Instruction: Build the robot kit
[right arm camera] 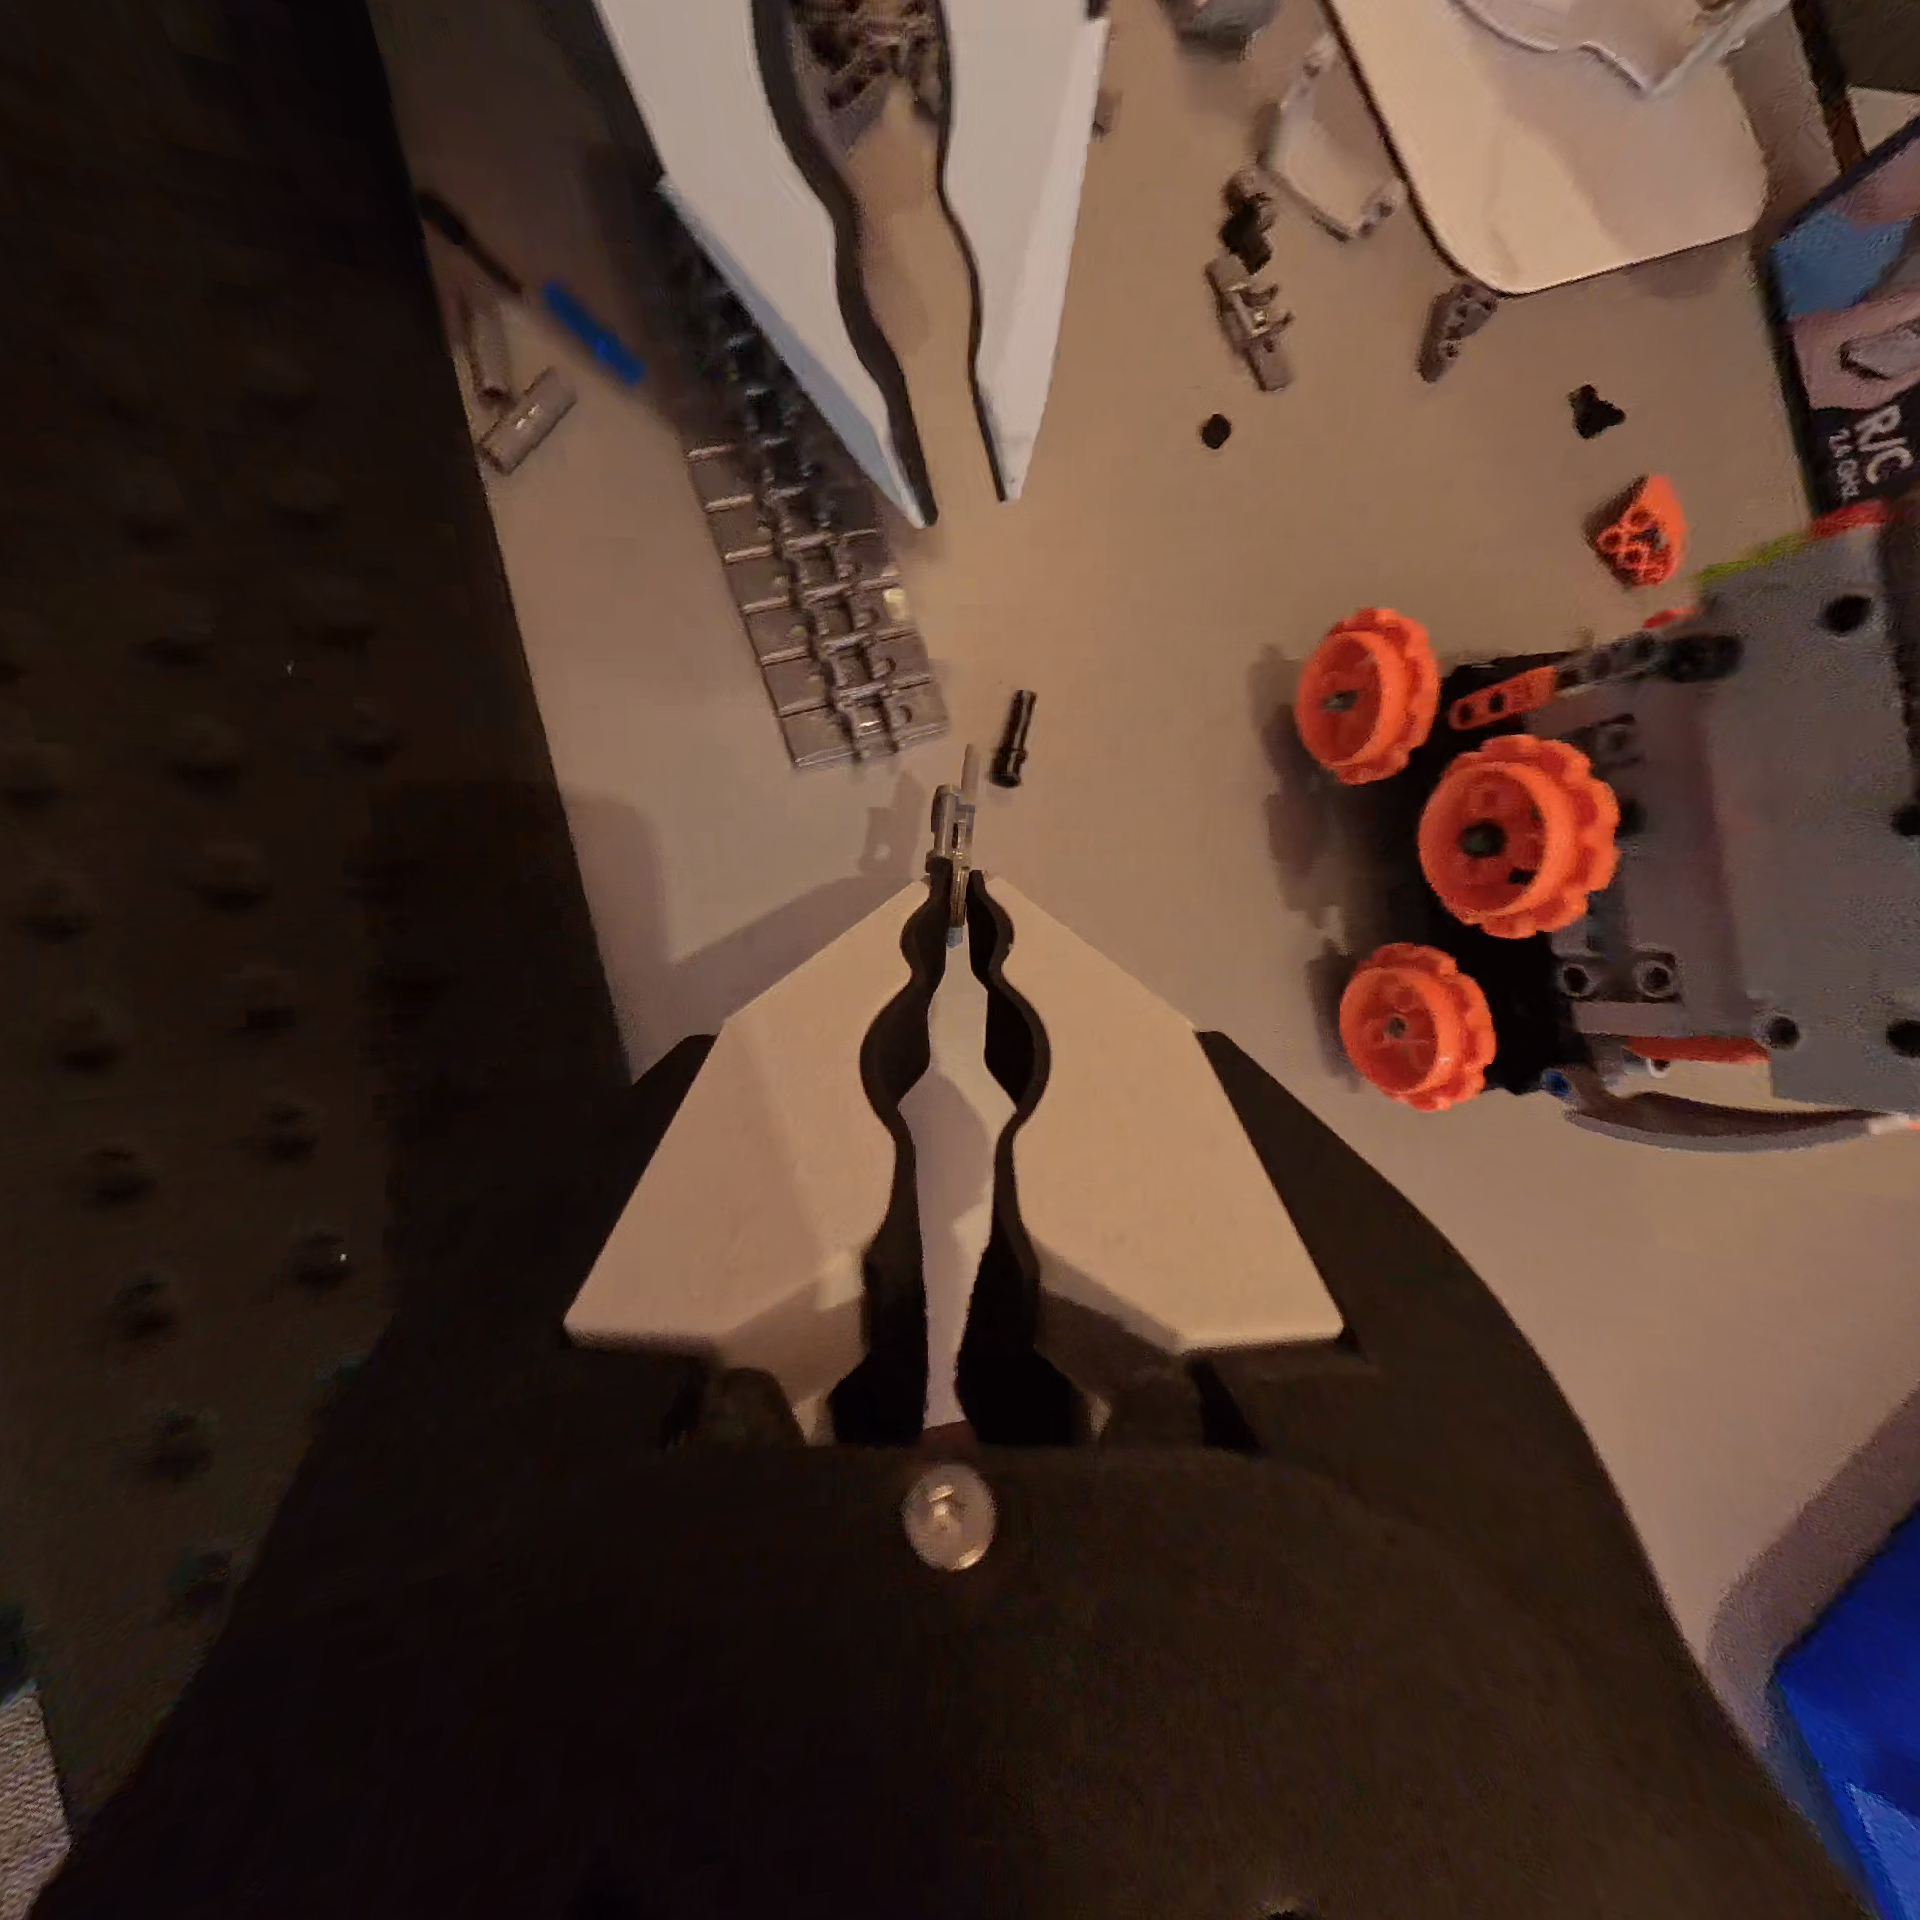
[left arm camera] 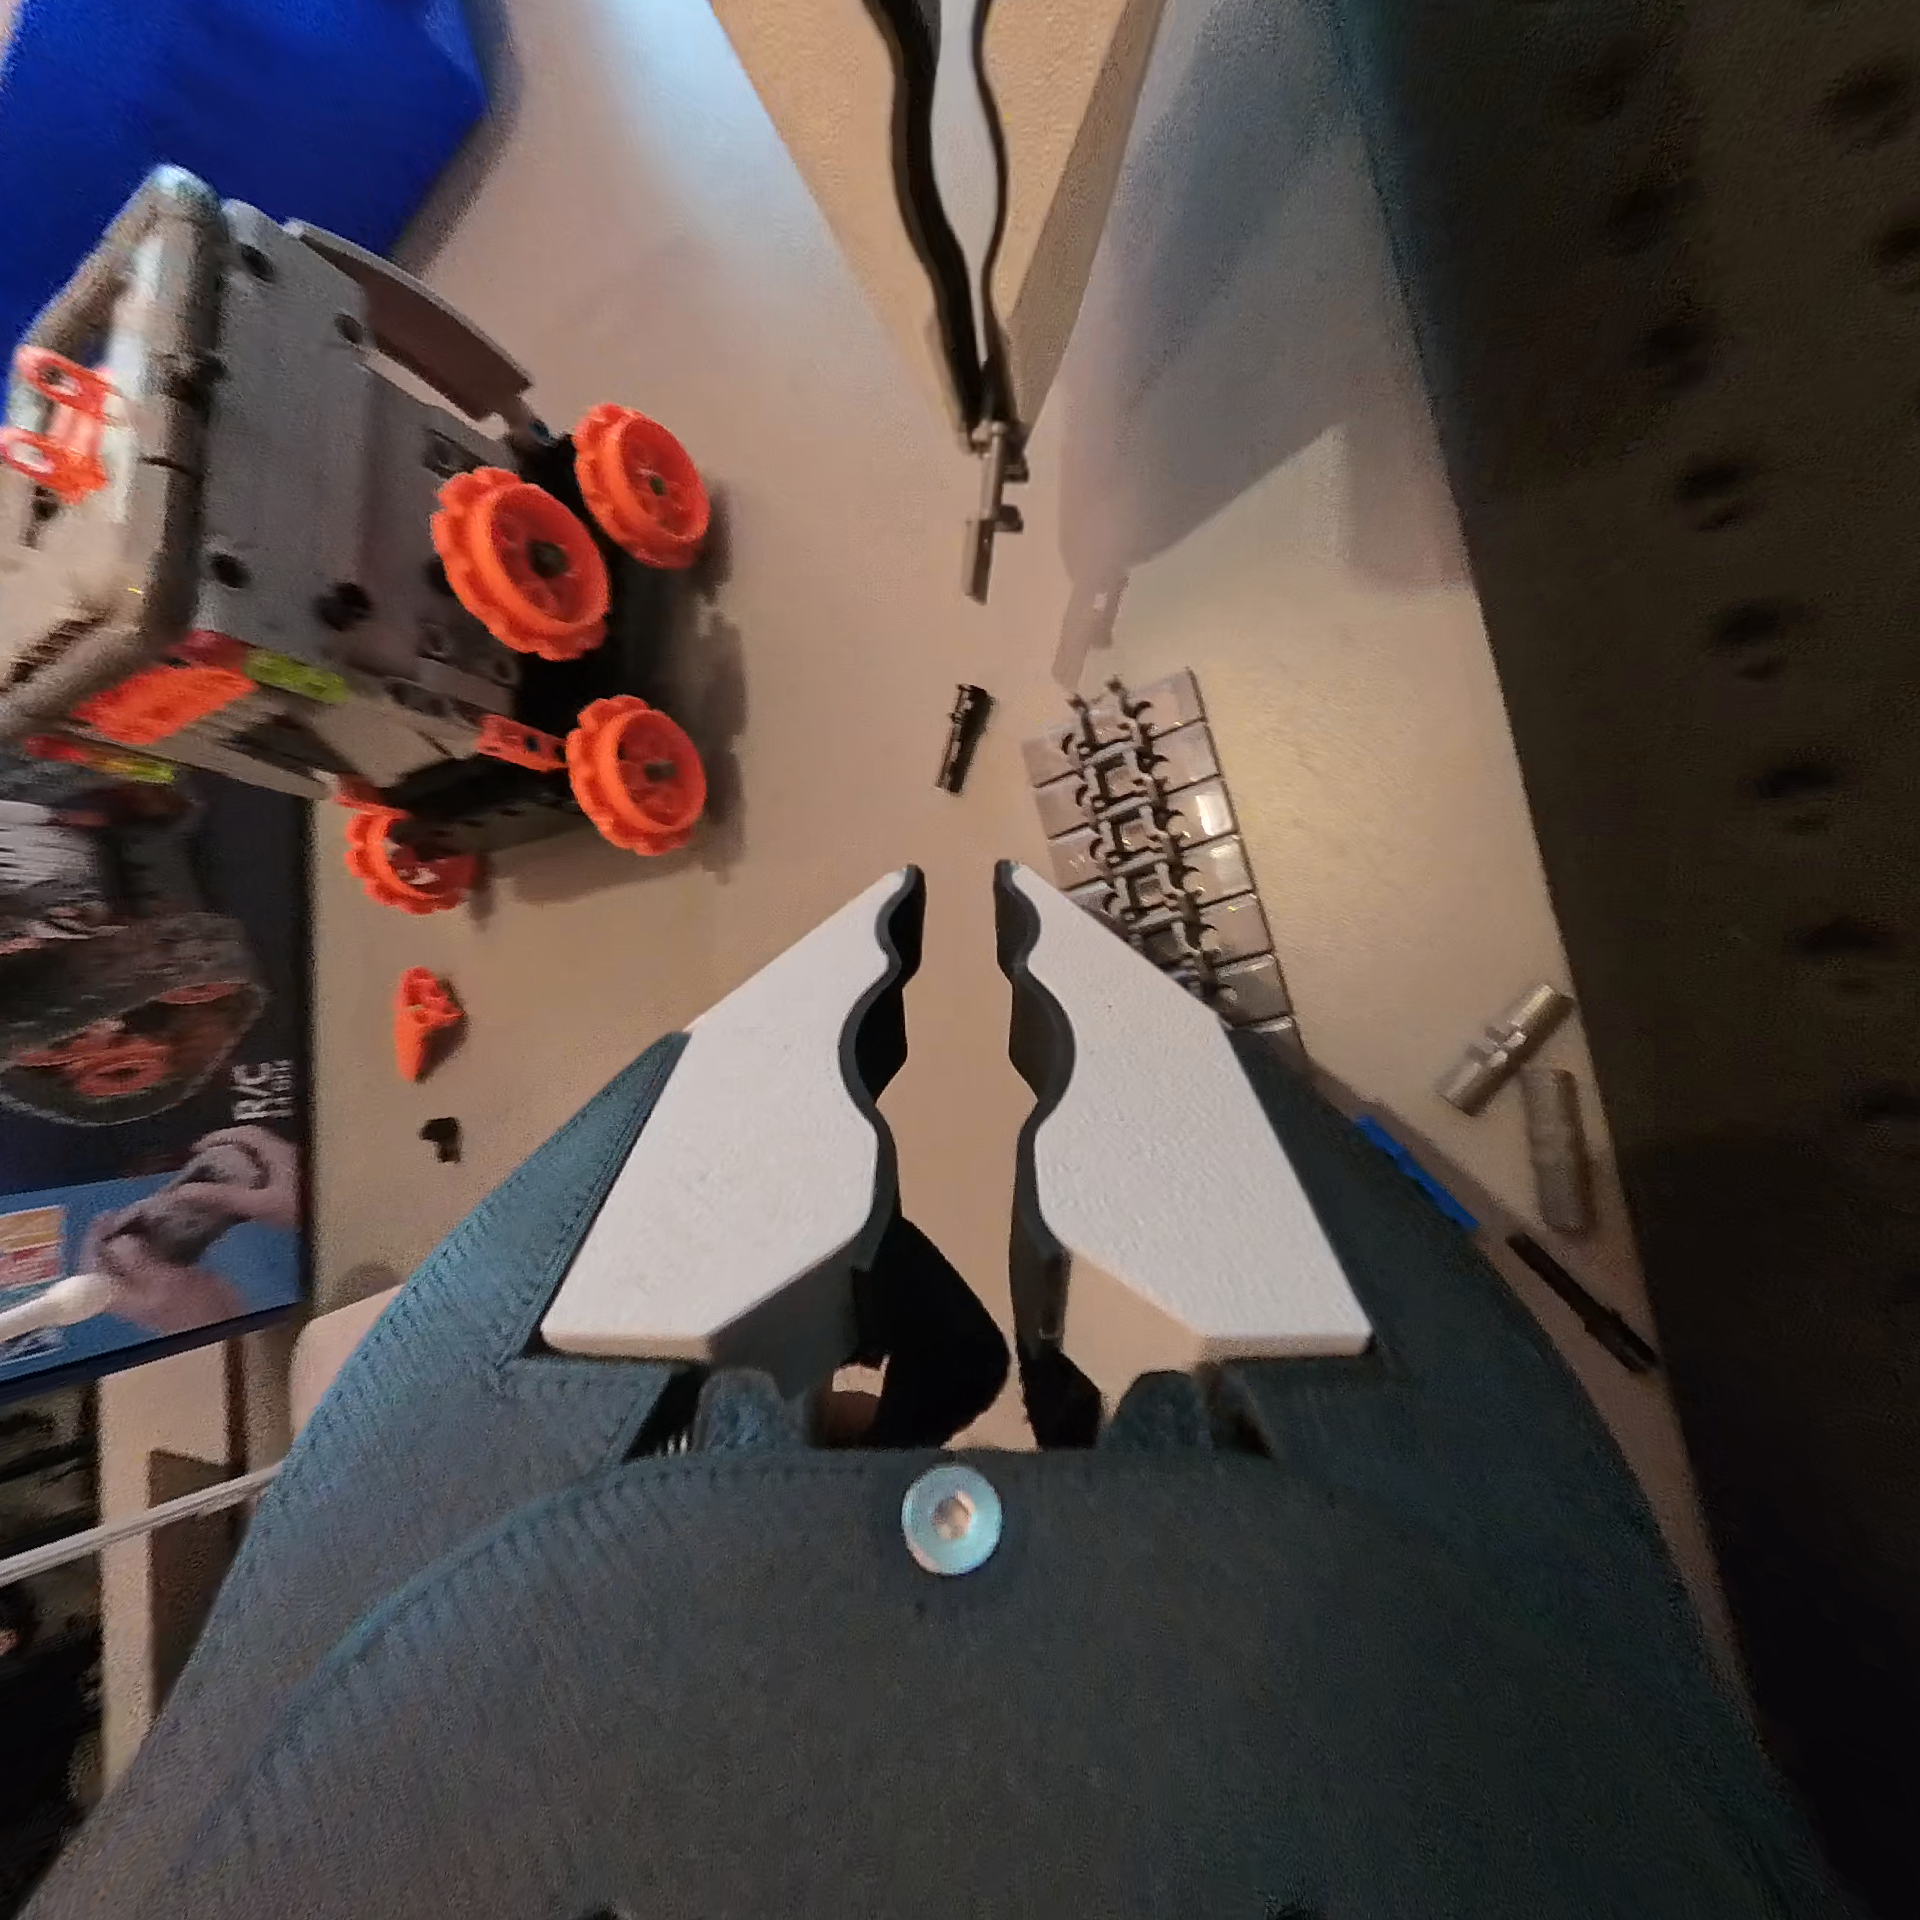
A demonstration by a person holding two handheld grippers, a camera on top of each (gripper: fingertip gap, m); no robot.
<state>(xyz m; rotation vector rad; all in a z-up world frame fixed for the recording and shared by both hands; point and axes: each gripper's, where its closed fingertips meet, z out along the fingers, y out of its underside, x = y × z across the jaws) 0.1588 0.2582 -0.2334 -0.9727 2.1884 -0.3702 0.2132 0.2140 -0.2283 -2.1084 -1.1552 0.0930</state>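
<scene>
My left gripper (left arm camera: 958, 883) hangs over the beige table (left arm camera: 810, 312), its white fingers a little apart with nothing between them. A small black pin (left arm camera: 961, 736) lies just ahead of its tips, and a grey track strip (left arm camera: 1153, 831) lies to their right. My right gripper (right arm camera: 951, 894) is shut on a small grey connector piece (right arm camera: 951, 831) that sticks out past its tips. The black pin (right arm camera: 1013, 738) lies just beyond that piece, and the track strip (right arm camera: 821, 623) is ahead to the left. The two grippers face each other. A grey toy vehicle with orange wheels (left arm camera: 312, 540) (right arm camera: 1662, 883) stands beside them.
A printed box (left arm camera: 156, 1039) lies beside the vehicle. A loose orange piece (left arm camera: 424, 1023) and a black bit (left arm camera: 442, 1135) lie near it. Grey pins (left arm camera: 1507, 1049) and a blue piece (left arm camera: 1413, 1174) lie by a dark studded surface (left arm camera: 1714, 727). A white bag (right arm camera: 1538, 135) and more loose parts (right arm camera: 1257, 322) lie farther off. My right fingertips sit around 8 cm from my left ones. My left tips are roughly 5 cm from the black pin (right arm camera: 1013, 738). My left wrist view (left arm camera: 954, 739) looks at it from another angle.
</scene>
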